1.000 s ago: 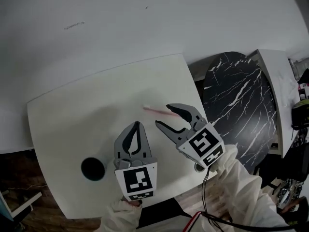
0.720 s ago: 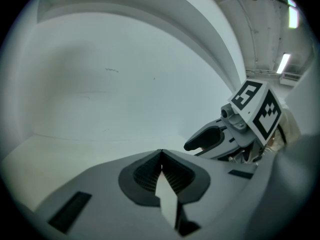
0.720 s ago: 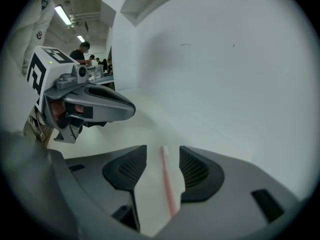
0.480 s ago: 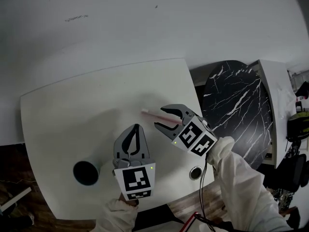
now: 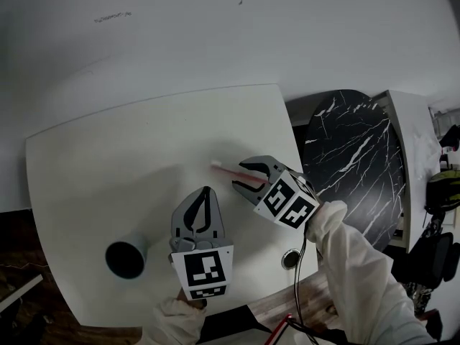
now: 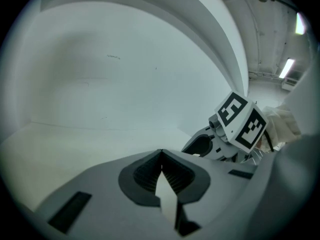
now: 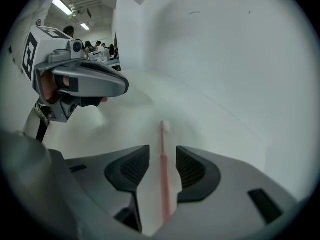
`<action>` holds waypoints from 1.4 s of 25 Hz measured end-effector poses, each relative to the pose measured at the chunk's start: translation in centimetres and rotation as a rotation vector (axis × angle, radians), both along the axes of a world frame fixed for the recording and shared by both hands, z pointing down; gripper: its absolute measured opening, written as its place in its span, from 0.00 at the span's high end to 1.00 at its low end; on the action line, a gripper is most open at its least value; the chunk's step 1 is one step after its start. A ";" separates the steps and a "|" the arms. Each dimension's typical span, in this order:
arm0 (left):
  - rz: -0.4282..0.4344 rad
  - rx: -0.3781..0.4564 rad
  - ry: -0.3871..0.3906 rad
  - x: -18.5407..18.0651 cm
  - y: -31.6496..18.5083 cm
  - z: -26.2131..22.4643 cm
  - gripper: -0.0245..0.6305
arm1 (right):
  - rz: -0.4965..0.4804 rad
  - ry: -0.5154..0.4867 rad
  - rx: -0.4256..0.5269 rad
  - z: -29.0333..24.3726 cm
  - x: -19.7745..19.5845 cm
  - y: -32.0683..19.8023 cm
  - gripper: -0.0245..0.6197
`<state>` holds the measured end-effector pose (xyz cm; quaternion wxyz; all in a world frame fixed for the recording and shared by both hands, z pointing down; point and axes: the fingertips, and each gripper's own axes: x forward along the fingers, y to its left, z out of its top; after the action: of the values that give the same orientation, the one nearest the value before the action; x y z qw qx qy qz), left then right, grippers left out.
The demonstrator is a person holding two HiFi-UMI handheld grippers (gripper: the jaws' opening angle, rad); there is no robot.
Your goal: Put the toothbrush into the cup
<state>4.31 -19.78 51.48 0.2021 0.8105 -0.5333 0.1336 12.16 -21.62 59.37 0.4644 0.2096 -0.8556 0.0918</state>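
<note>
Right jaws dropped over the toothbrush and narrowing, no grip yet.
On the white bench (image 5: 108,164), your right gripper (image 5: 238,175) has tipped down and sunk since a second ago. Its jaws have just been closing but are still apart, one on each side of the handle, pads not touching it. Your left gripper (image 5: 206,191) hangs alongside, jaws clenched on nothing. The dark cup (image 5: 126,259) stands upright near the bench's left front corner, well apart. The pink toothbrush (image 7: 163,154) lies flat, bristle end pointing away from you. Judged: pickup is imminent, carry to the cup not begun.
</note>
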 end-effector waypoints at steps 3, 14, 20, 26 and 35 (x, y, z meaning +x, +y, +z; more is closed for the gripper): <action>0.002 -0.002 0.001 0.0 -0.1 0.3 0.95 | 0.001 0.014 0.004 0.5 0.1 -0.1 0.70; -0.004 -0.010 -0.003 -0.3 -0.3 0.5 0.95 | -0.017 0.022 -0.009 1.0 -0.1 0.5 0.85; -0.003 -0.017 -0.001 -0.4 0.1 0.6 0.95 | -0.012 0.031 -0.003 1.1 -0.2 0.6 0.88; 0.004 -0.008 -0.010 -0.7 0.8 0.1 0.95 | -0.002 0.053 0.011 1.1 -0.2 0.7 0.88; 0.008 0.001 -0.018 -1.1 2.7 -1.0 0.95 | 0.064 0.029 0.050 -1.2 0.6 1.6 0.88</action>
<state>3.23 -17.09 50.47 0.1964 0.8116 -0.5317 0.1412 12.72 -19.99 58.15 0.4681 0.2497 -0.8437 0.0822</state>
